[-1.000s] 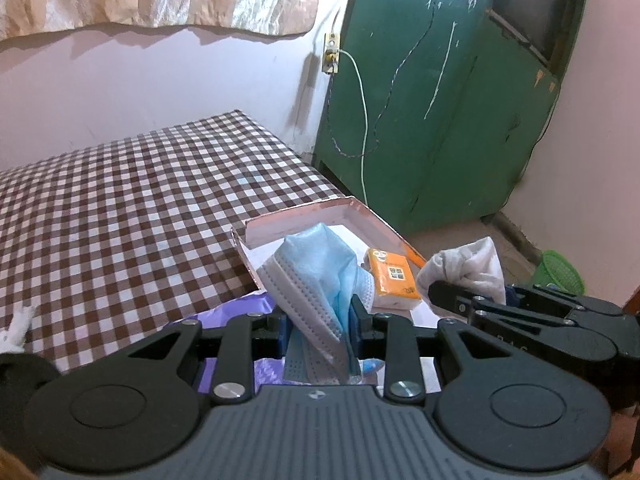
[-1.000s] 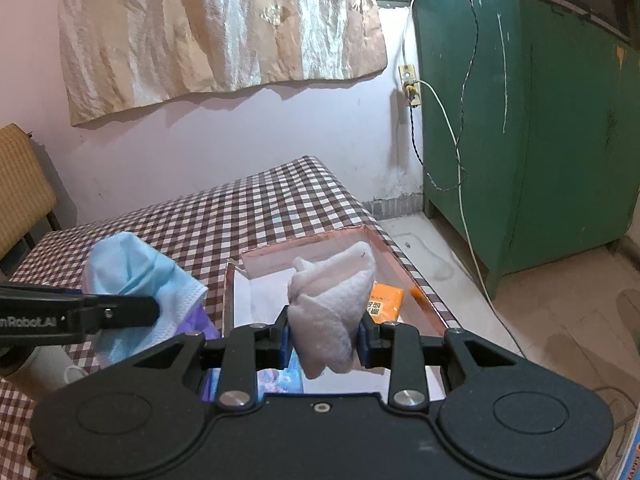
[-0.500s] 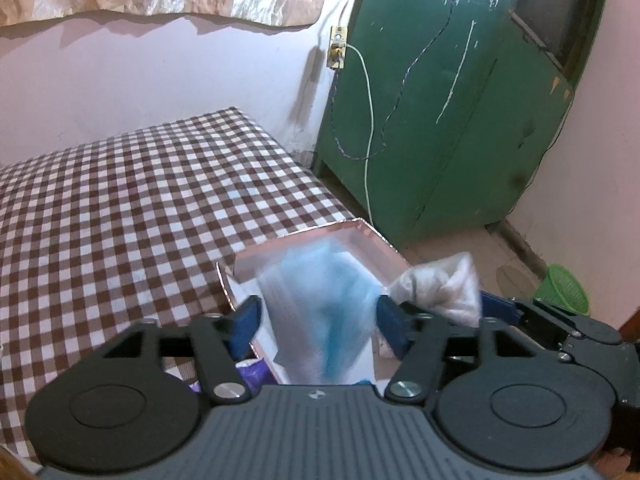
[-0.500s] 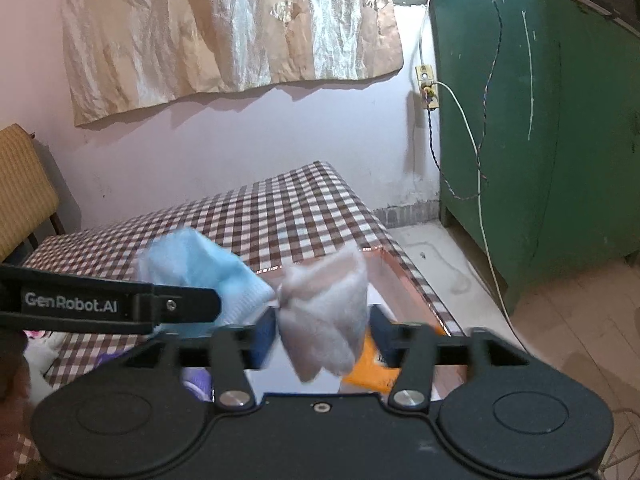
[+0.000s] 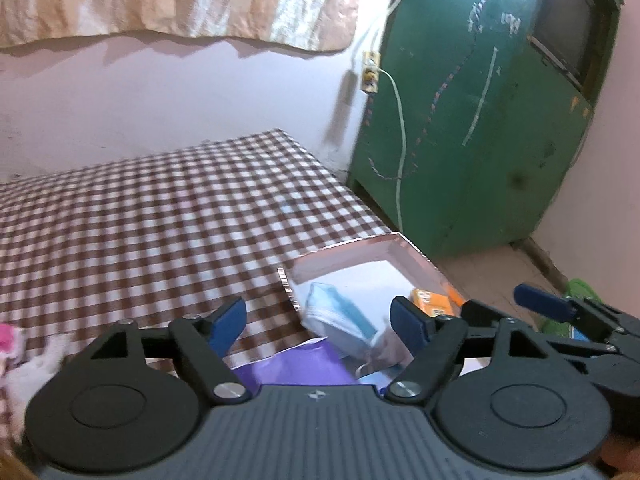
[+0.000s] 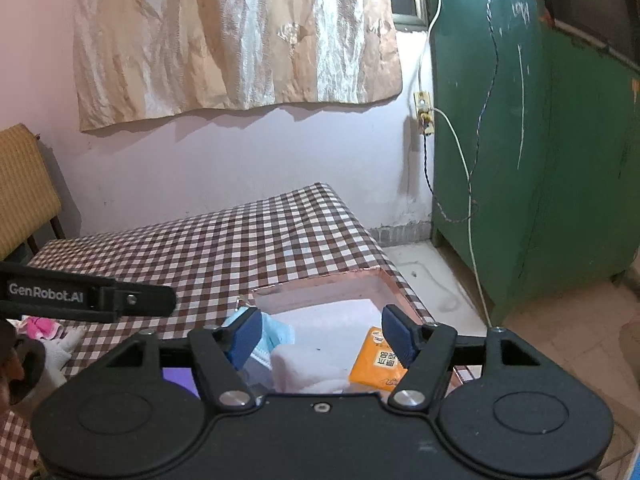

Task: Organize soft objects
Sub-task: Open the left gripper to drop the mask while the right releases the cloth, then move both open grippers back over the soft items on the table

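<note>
A pink-rimmed box stands at the near right corner of the checked table. In it lie a blue face mask, a white cloth and an orange tissue pack. My left gripper is open and empty above the box's near left side. My right gripper is open and empty above the white cloth; it also shows at the right of the left wrist view.
A purple bag lies just in front of the box. White and pink soft things lie at the table's left. A green cabinet with a hanging cord stands right of the table. A chair is at far left.
Both grippers opened. The blue mask dropped from the left one and the white cloth from the right one into the box. Both grippers then drew back and up.
</note>
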